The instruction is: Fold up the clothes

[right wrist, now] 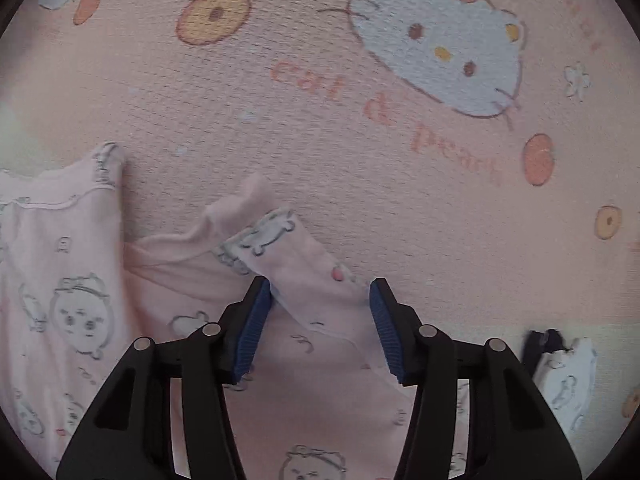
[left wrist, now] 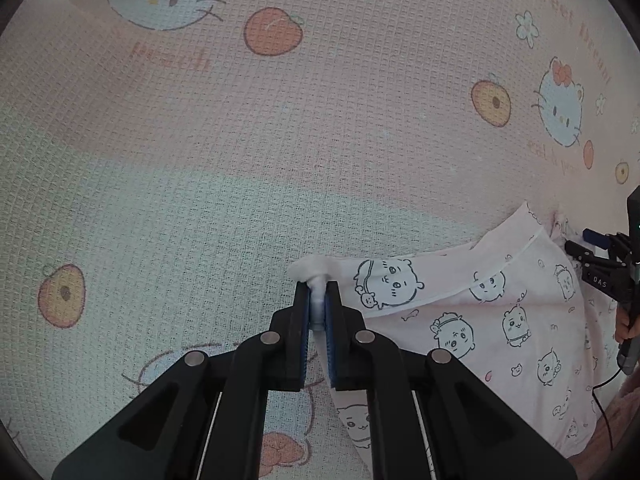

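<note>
Pink waffle-weave blanket [left wrist: 200, 140] with cat-and-peach print carries work. Pink bear-print garment [left wrist: 480, 320] spread toward its near right part. Left gripper [left wrist: 318, 304] clamped tight on bunched cloth edge, likely anchoring for fold. Right gripper [right wrist: 320, 320] wide apart, holding nothing, straddling turned-up sleeve [right wrist: 280, 248], seemingly lining up pinch.

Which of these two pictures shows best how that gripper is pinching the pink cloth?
The left wrist view. There the left gripper has its fingers shut on a bunched edge of the pink garment. The right wrist view shows the same garment under the open right gripper, but no pinch.
</note>
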A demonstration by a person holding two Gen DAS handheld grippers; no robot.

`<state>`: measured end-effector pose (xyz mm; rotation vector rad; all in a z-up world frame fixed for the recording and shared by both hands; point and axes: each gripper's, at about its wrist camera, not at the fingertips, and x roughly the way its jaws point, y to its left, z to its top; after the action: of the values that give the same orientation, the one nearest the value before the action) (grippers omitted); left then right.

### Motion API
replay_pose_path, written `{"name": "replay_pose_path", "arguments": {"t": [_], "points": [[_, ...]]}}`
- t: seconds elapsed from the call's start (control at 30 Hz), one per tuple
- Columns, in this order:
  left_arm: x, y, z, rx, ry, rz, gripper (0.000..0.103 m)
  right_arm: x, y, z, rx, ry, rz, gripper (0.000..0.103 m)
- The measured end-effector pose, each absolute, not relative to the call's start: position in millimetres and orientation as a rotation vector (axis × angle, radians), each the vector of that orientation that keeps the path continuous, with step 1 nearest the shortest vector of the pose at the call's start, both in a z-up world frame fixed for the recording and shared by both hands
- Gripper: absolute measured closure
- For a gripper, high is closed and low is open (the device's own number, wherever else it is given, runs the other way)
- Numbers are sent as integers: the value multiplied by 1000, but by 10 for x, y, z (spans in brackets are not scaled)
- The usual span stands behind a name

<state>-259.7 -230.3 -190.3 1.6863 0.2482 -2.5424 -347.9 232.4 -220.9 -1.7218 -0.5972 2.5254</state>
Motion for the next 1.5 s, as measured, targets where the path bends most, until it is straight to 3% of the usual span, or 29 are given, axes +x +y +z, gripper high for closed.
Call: {"name": "replay_pose_path", "arguments": {"t": [0.07,0.23,0.37,0.47,0.5,0.57,0.6,0.73,0.87,0.9,0.93,0.97,1.0,1.03,1.13,1.17,1.27,1.43,1.5], "points": [[-2571,-2350,-1874,1681,273,-2550,96,-3494,2384,-2203,-1707,-599,2512,44],[-2462,-2550,-1727,1658,401,-2599,96,-3457,2395,-2158,-1632,-759,2450,43],[-2411,-2732,-1759,1605,231,-2499,103,-3459,2549,-2180,-1549,-857,2299,49],[-2410,-2915,-1826,1645,379,-2472,103,-3564,2562,-2231,-1599,-734,2283,51],[-2445,-2899,-1851,1674,458,-2503,103,-3597,2442,-2224,-1616,-658,2341,58],[-2525,-2817,-1897,1731,580,-2557,100,-3534,2237,-2035,-1631,-506,2504,58],[-2556,-2720,-1936,1771,597,-2570,98,-3478,2017,-1990,-1654,-456,2573,56],[-2591,-2330,-2084,1950,658,-2583,54,-3518,1432,-1941,-1803,-431,2706,56],[-2505,-2165,-2148,1945,601,-2552,57,-3567,1147,-2140,-1922,-527,2667,56],[-2495,-2147,-2139,1919,556,-2560,68,-3598,1124,-2213,-1939,-534,2653,56],[-2486,-2130,-2130,1893,512,-2567,99,-3628,1127,-2250,-1952,-515,2657,59],[-2467,-2131,-2099,1880,477,-2571,99,-3628,1122,-2233,-1963,-469,2675,64],[-2445,-2141,-2058,1873,445,-2575,99,-3620,1115,-2204,-1994,-415,2697,81],[-2411,-2154,-1995,1856,378,-2574,99,-3602,1107,-2160,-2050,-353,2724,86],[-2307,-2137,-1895,1869,26,-2521,96,-3419,948,-1990,-2148,-400,2814,86],[-2285,-2164,-1938,1905,5,-2483,92,-3362,891,-1946,-2178,-435,2831,85],[-2254,-2270,-2064,1982,53,-2390,84,-3373,870,-1845,-2171,-426,2829,78],[-2290,-2419,-2043,1941,285,-2417,84,-3623,1048,-1679,-1911,-123,2759,73],[-2305,-2478,-2034,1921,378,-2424,84,-3813,1124,-1800,-1907,-114,2708,73]]}}
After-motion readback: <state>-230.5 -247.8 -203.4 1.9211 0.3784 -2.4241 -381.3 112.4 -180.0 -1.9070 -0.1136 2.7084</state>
